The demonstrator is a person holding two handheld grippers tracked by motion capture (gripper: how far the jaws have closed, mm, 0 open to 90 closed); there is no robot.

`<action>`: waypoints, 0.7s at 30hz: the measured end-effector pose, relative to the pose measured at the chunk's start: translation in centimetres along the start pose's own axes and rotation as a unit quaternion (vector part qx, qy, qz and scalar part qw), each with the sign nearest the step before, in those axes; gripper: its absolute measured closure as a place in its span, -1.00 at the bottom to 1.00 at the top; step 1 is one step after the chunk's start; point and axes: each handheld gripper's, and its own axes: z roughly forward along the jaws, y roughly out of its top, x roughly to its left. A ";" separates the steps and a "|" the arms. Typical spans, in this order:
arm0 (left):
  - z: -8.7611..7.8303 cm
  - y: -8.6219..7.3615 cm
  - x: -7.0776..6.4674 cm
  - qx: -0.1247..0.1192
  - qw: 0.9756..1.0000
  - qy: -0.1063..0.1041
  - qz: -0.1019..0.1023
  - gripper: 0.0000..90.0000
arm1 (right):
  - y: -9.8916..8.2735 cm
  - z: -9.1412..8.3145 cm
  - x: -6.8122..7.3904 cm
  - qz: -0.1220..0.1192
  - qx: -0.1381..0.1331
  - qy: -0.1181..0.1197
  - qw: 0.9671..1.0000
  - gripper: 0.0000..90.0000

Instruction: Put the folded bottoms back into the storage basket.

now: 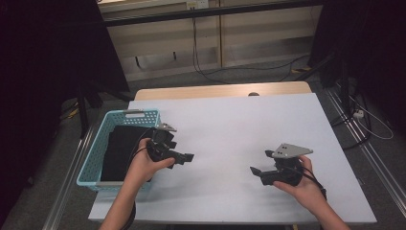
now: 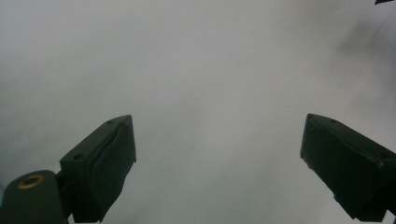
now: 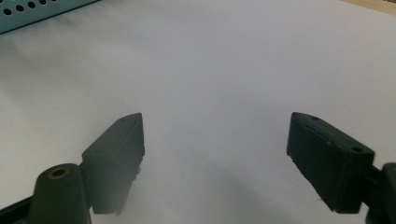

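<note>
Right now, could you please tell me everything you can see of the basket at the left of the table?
The basket is a rectangular teal tray of what looks like plastic, its walls perforated, with a handle slot in the far end. It sits upright at the table's left edge, with a dark cloth lying flat inside. The left claw hovers beside its right wall.

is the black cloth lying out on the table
No, the high view shows the black cloth lying inside the basket at the table's left edge, not on the bare tabletop.
</note>
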 end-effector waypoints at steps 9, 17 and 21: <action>0.2 -0.8 -0.8 0.005 1.000 -0.002 0.010 -0.79 | -0.1 -0.5 0.1 0.004 0.000 0.001 1.000 -0.59; 0.4 -1.7 -1.2 0.009 1.000 0.000 0.011 -0.80 | -0.6 -1.5 -0.5 0.010 0.001 -0.006 1.000 -0.59; 0.8 -2.1 -1.5 0.008 1.000 -0.005 0.012 -0.80 | -1.2 -2.1 -0.9 0.014 0.005 -0.015 1.000 -0.59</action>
